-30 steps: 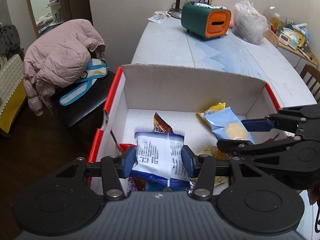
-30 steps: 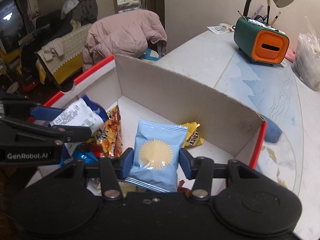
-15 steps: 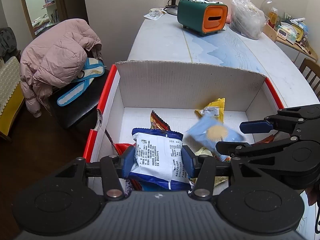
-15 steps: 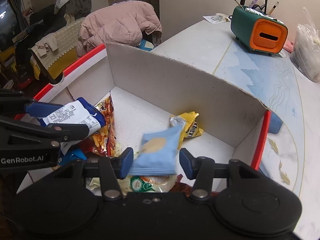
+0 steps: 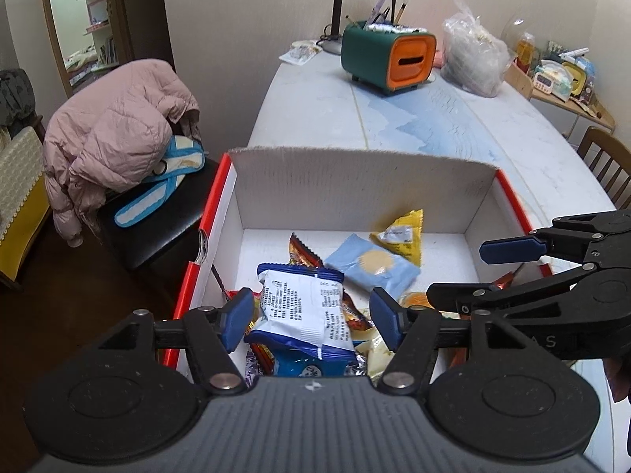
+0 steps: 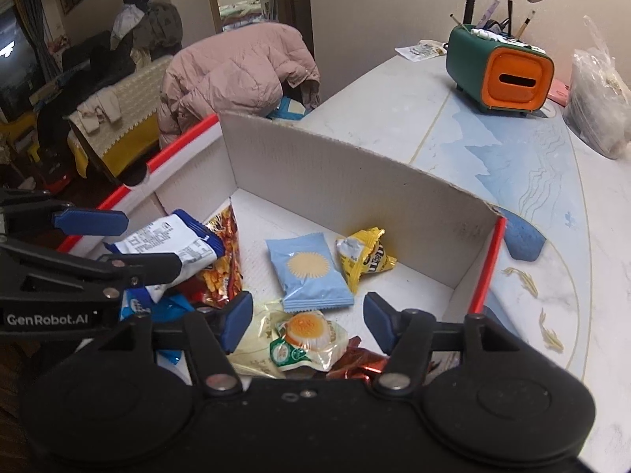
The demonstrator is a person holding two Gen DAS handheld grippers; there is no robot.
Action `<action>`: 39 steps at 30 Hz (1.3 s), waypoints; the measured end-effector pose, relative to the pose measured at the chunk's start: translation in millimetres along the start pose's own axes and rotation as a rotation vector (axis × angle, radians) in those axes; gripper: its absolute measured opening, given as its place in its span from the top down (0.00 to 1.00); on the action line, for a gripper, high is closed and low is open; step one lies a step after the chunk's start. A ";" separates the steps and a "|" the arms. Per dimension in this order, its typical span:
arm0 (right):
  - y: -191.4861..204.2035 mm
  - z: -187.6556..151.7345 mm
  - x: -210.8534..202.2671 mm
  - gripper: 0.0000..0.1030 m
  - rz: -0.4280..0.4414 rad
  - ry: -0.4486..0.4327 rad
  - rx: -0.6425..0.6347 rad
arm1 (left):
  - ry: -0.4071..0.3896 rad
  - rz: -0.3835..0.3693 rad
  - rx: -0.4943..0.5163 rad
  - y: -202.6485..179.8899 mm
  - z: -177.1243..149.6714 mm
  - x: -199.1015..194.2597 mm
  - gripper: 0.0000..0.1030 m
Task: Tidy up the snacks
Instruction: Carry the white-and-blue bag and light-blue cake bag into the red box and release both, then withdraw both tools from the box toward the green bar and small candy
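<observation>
A white cardboard box (image 5: pixel 355 181) (image 6: pixel 355 185) with red edges holds several snack packets. My left gripper (image 5: pixel 311 319) (image 6: pixel 146 242) hangs over its near left corner, jaws opening. A white-and-blue packet (image 5: pixel 303 311) (image 6: pixel 169 244) sits tilted between its pads, with a gap on each side. My right gripper (image 6: pixel 307 323) (image 5: pixel 473 272) is opening too, and nothing is between its pads. A light blue packet with a yellow disc (image 6: pixel 311 272) (image 5: pixel 370 266) lies flat on the box floor beside a yellow packet (image 6: pixel 366 256) (image 5: pixel 402 236).
Orange, red and egg-printed packets (image 6: pixel 303 335) pile up at the box's near side. On the table (image 5: pixel 434 126) behind stand a green-and-orange holder (image 5: pixel 388 59), a lamp and a plastic bag (image 5: pixel 473 63). To the left, a pink jacket (image 5: pixel 114 130) lies on a chair.
Both grippers opened. The light blue packet fell from the right gripper onto the box floor. The left pads came off the white-and-blue packet. Both grippers drew back a little.
</observation>
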State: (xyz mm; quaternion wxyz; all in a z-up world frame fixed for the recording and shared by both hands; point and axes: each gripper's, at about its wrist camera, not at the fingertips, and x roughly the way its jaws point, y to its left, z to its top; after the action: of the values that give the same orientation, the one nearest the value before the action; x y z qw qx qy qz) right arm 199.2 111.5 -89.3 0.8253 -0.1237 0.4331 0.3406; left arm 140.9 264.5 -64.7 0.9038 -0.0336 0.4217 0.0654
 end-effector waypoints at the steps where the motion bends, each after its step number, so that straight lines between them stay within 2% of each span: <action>1: -0.9 -0.4 -3.5 0.34 0.002 -0.008 0.007 | -0.008 -0.002 -0.001 -0.6 -0.1 -3.5 0.37; 4: -3.1 -2.6 -14.9 0.28 -0.003 -0.033 0.022 | -0.027 -0.011 -0.005 -1.4 0.7 -13.1 0.37; 8: -9.2 -5.5 -30.9 0.24 0.010 -0.065 0.051 | -0.053 -0.017 -0.009 -3.8 1.3 -26.6 0.29; 14: -15.7 -11.8 -56.6 0.16 0.025 -0.108 0.085 | -0.086 -0.037 -0.004 -12.9 0.9 -43.7 0.29; 17: -17.1 -15.8 -69.9 0.11 0.029 -0.127 0.088 | -0.100 -0.048 -0.002 -19.5 0.5 -51.4 0.23; 20: -18.5 -20.4 -83.7 0.05 0.029 -0.151 0.086 | -0.118 -0.061 -0.002 -26.4 -0.7 -58.7 0.22; 24: -26.3 -30.3 -100.5 0.03 0.031 -0.174 0.091 | -0.138 -0.091 -0.009 -35.2 -2.4 -66.2 0.18; 32: -55.9 -59.6 -131.8 0.00 0.009 -0.210 0.114 | -0.185 -0.153 -0.003 -70.6 -8.1 -75.7 0.17; 36: -79.5 -77.7 -146.0 0.00 -0.008 -0.223 0.128 | -0.189 -0.173 -0.024 -90.0 -10.0 -76.3 0.06; 39: -102.0 -90.9 -152.8 0.00 -0.026 -0.217 0.140 | -0.174 -0.217 -0.046 -104.5 -11.2 -72.5 0.03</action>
State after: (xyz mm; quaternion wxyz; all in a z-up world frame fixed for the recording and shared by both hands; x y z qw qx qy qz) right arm 150.1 -78.6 -30.5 0.8782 -0.0339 0.3623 0.3102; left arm 101.6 153.2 -15.7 0.9377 -0.0939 0.3339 -0.0206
